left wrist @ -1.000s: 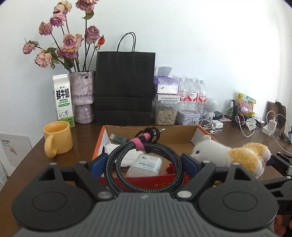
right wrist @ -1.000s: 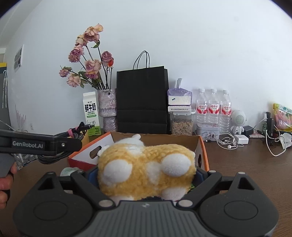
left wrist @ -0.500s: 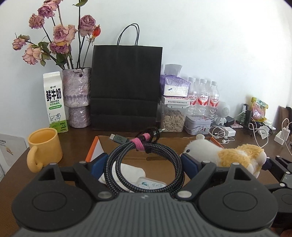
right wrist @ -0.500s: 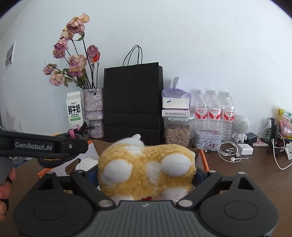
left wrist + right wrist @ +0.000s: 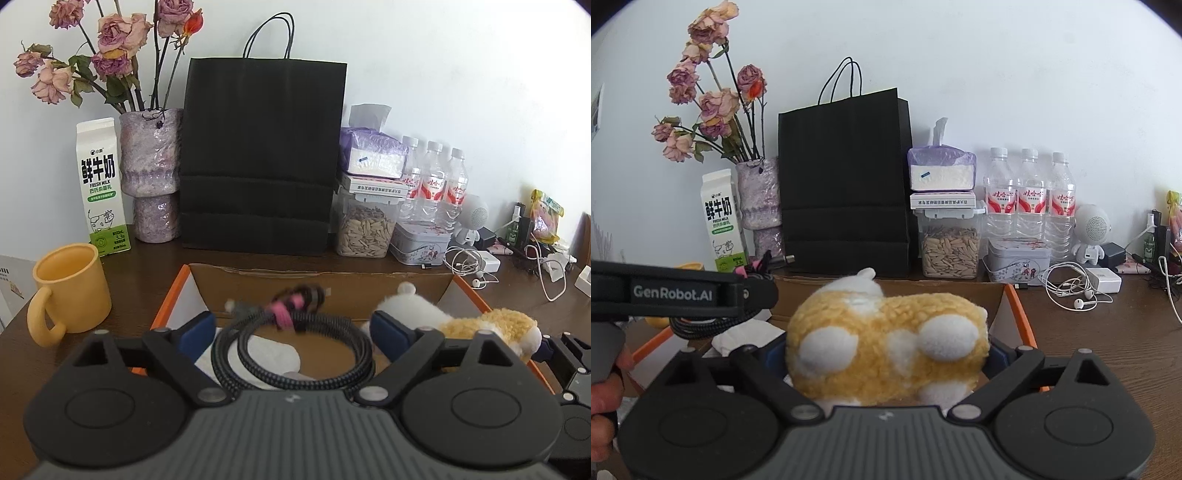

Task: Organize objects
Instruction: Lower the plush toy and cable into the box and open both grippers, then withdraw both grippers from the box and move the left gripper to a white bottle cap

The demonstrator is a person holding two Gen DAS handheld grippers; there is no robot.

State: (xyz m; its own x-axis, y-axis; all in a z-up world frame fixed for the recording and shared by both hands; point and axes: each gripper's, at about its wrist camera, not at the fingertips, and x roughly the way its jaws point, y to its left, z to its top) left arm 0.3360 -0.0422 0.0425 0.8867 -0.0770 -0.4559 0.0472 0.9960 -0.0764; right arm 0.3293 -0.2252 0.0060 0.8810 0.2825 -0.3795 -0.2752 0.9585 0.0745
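Note:
My left gripper (image 5: pixel 291 328) hangs over an orange-edged cardboard box (image 5: pixel 321 273). Its jaws are opening, and a coiled braided cable (image 5: pixel 295 354) with a pink tie sits blurred between them, clear of both blue pads. My right gripper (image 5: pixel 886 354) holds a yellow-and-white plush toy (image 5: pixel 886 343) over the box's right half. Its jaws are opening too, but the pads still touch the toy's sides. The plush toy (image 5: pixel 480 328) also shows at the right of the left wrist view. A white cloth (image 5: pixel 266 354) lies in the box under the cable.
A yellow mug (image 5: pixel 70 288) stands left of the box. Along the wall behind are a milk carton (image 5: pixel 101 184), a vase of dried roses (image 5: pixel 151 173), a black paper bag (image 5: pixel 262 155), a seed jar (image 5: pixel 365 225), water bottles (image 5: pixel 436 184), a tin and tangled earphone cables (image 5: pixel 1071 291).
Both grippers have moved forward over the box, toward the black bag. The left jaws have spread wider and the cable coil has slipped loose and lower. The plush stays between the right jaws.

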